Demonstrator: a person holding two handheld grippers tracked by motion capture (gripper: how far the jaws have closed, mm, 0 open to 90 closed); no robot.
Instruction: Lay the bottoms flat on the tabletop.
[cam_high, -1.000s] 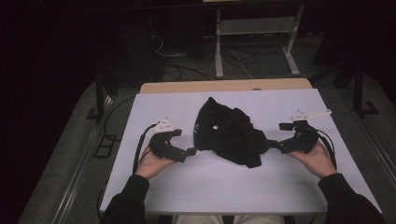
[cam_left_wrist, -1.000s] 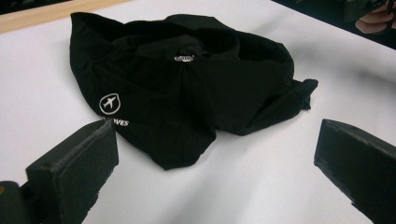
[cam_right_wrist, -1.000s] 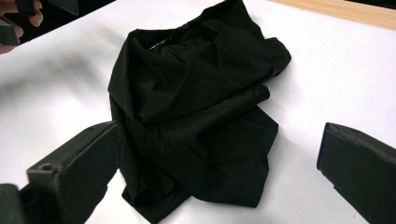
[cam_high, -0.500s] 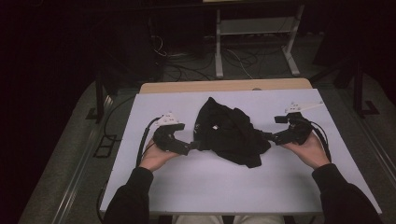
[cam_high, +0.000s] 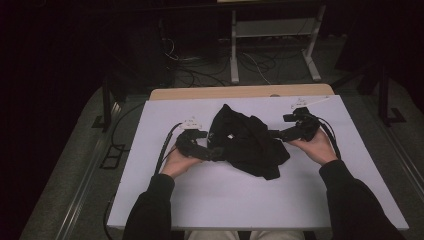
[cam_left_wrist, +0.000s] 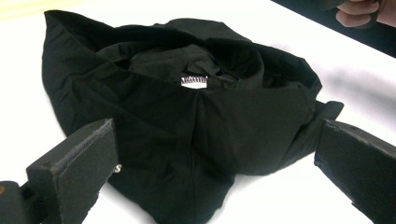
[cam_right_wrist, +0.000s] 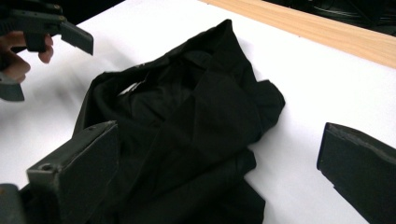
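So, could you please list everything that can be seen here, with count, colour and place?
black garment: one, black, crumpled in the middle of the table, between the two tools
small label: one, white, inside the garment's folds
table: one, white top with a light wooden strip at the far edge
metal frame: one, pale grey, on the floor beyond the table
cables: several, dark, on the floor beyond the table
left tool: one, black, open, at the garment's left edge
right tool: one, black, open, at the garment's right edge
hands: two, each holding a tool
sleeves: two, dark, coming in from the bottom of the high view
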